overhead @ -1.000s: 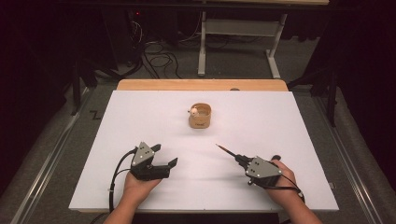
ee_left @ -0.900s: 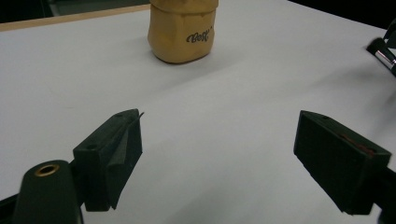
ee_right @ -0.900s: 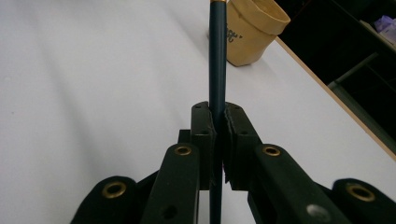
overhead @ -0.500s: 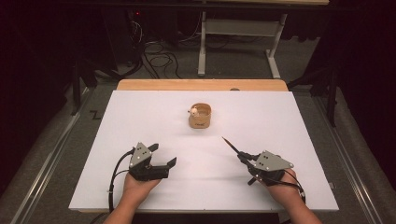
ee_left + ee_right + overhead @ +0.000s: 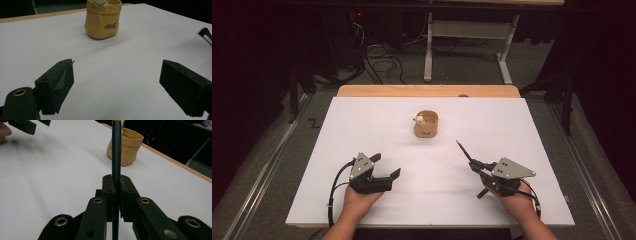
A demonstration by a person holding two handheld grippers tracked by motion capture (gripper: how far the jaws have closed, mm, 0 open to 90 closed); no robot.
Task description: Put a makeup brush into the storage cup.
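The pencil [image 5: 467, 152], a slim dark blue-green stick with a brownish far end, is sitting clamped in the right gripper [image 5: 476, 167] near the front right part of the white table [image 5: 377, 125], its long free end pointing up and away from the person toward the middle of the board. In the right gripper view the pencil [image 5: 116, 152] is running straight up between the 2 black jaws, which are pressing flat against its shaft from both sides, so the right gripper [image 5: 116, 192] is closed tight on it; whether the far end is touching the table cannot be told. The person's right hand [image 5: 517, 200] is wrapping the gripper's body from below, with a grey three-cornered plate on top and a cable looping at the wrist. The tan pouch [image 5: 426, 124], a small soft cup-like bag with dark lettering on its side and something pale poking out of its mouth, is standing upright toward the far middle of the table, well apart from the pencil's tip and from both grippers. In the left gripper view the tan pouch [image 5: 103, 20] is standing ahead, between and beyond the 2 jaws. The left gripper [image 5: 384, 170] is resting low over the front left part of the table in the left hand [image 5: 357, 202], its jaws standing wide apart with nothing between them but bare white surface.
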